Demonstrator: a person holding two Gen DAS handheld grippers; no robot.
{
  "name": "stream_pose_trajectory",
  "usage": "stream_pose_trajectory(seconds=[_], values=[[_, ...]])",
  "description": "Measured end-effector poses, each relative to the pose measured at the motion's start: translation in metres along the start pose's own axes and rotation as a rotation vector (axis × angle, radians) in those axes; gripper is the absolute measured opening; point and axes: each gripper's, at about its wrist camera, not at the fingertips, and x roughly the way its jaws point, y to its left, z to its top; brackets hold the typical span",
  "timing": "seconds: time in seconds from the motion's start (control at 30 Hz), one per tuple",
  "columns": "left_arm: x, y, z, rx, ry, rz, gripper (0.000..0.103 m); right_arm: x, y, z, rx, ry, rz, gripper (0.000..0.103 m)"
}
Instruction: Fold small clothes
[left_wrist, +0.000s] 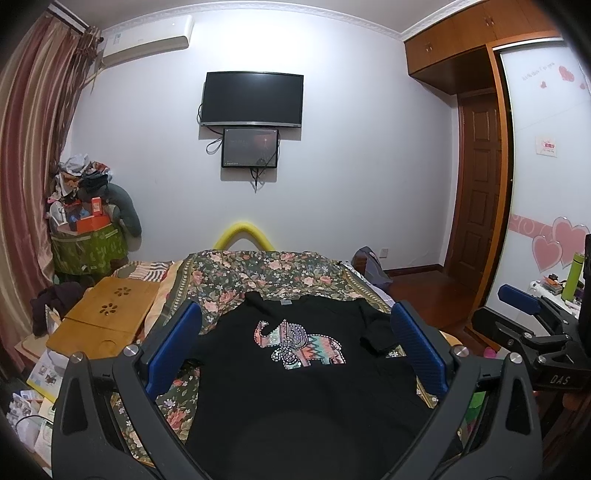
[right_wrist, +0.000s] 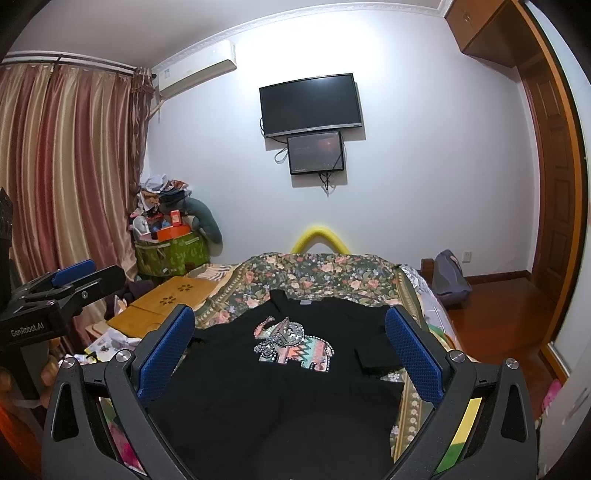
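Black elephant-print T-shirt (left_wrist: 303, 369) lies flat mid-bed on the floral bedspread (left_wrist: 266, 273), unfolded, your left gripper (left_wrist: 295, 350) and right gripper (right_wrist: 290, 350) both spread wide and empty above it; I'd pinch a sleeve edge next.

White lettering "GenRobot.AI" shows up clear on the black body of the left tool (right_wrist: 72, 273), seen from the right wrist camera. From the left wrist camera, the right tool (left_wrist: 517, 301) carries pale letters that look like "DAS". Writing on the wardrobe door (left_wrist: 546, 147) is too small to read.
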Motion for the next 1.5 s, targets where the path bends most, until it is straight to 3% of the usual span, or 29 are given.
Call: stream_pose_trajectory(seconds=[0.23,0.5,0.9,1.03,1.07,1.13,1.33,1.5], values=[[0.026,0.012,-0.001,-0.007,0.045,0.006,0.103,0.013,-0.005,0.002,-0.007,0.016,-0.018,0.102],[0.089,0.048,-0.005,-0.037,0.147,0.06,0.103,0.064,-0.038,-0.003,-0.001,0.089,-0.065,0.102],[0.224,0.161,-0.04,-0.131,0.36,0.285,0.103,0.143,-0.097,-0.029,0.034,0.257,-0.141,0.102],[0.265,0.205,-0.061,-0.145,0.396,0.433,0.102,0.167,-0.116,-0.038,0.024,0.317,-0.176,0.098],[0.274,0.215,-0.067,-0.155,0.421,0.434,0.101,0.173,-0.121,-0.04,0.027,0.331,-0.181,0.096],[0.293,0.236,-0.079,-0.184,0.481,0.434,0.089,0.185,-0.13,-0.043,0.035,0.358,-0.186,0.095],[0.336,0.281,-0.117,-0.286,0.64,0.406,0.076,0.205,-0.152,-0.053,0.056,0.421,-0.192,0.086],[0.368,0.299,-0.145,-0.398,0.743,0.312,0.057,0.216,-0.167,-0.061,0.084,0.446,-0.194,0.086]])
